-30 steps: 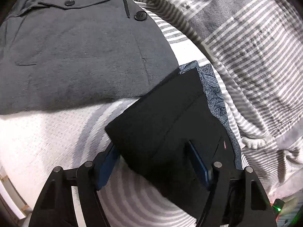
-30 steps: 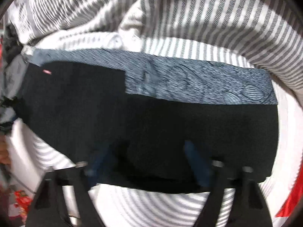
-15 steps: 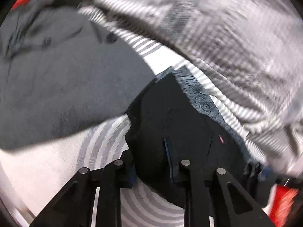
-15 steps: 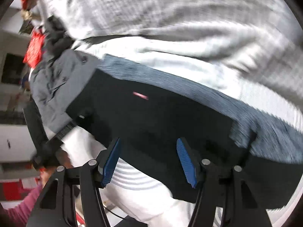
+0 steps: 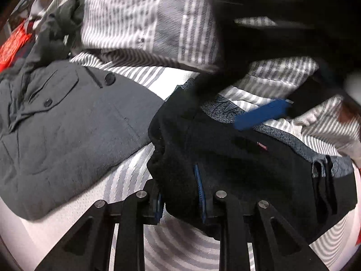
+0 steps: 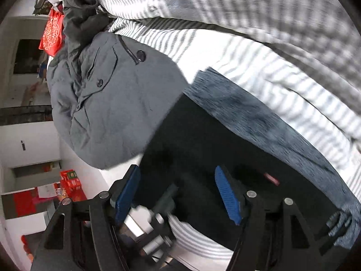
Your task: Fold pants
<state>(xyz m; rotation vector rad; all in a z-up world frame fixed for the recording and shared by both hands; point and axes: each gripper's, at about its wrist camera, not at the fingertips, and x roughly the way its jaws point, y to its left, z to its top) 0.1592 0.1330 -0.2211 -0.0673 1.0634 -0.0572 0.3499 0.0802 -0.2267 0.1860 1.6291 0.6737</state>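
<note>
The left claw (image 5: 180, 194) is clamped on the near corner of the black pants (image 5: 237, 158), a bunched fold of dark cloth pinched tight between its blue pads, having just closed down onto it. The pants lie folded on the striped bedsheet (image 5: 180, 244), a small red tag (image 5: 262, 146) showing on the top layer, and a blue-grey patterned layer (image 5: 315, 153) peeks out along their far edge. Just left of them sits a grey jacket (image 5: 63, 131) with dark buttons, its edge close to the pants. Behind everything, a rumpled grey-and-white striped blanket (image 5: 135, 15) is heaped up. Over in the right wrist view, the right claw (image 6: 178, 192) hangs above the pants (image 6: 203, 140) with its jaws apart, just widening a touch, and nothing is pinched between its blue pads (image 6: 226, 195); the cloth lies below them. Seen from the left wrist, that right claw (image 5: 261, 113) is a blur of black and blue over the far edge of the pants. The grey jacket (image 6: 108, 103) fills the left of the right wrist view.
</note>
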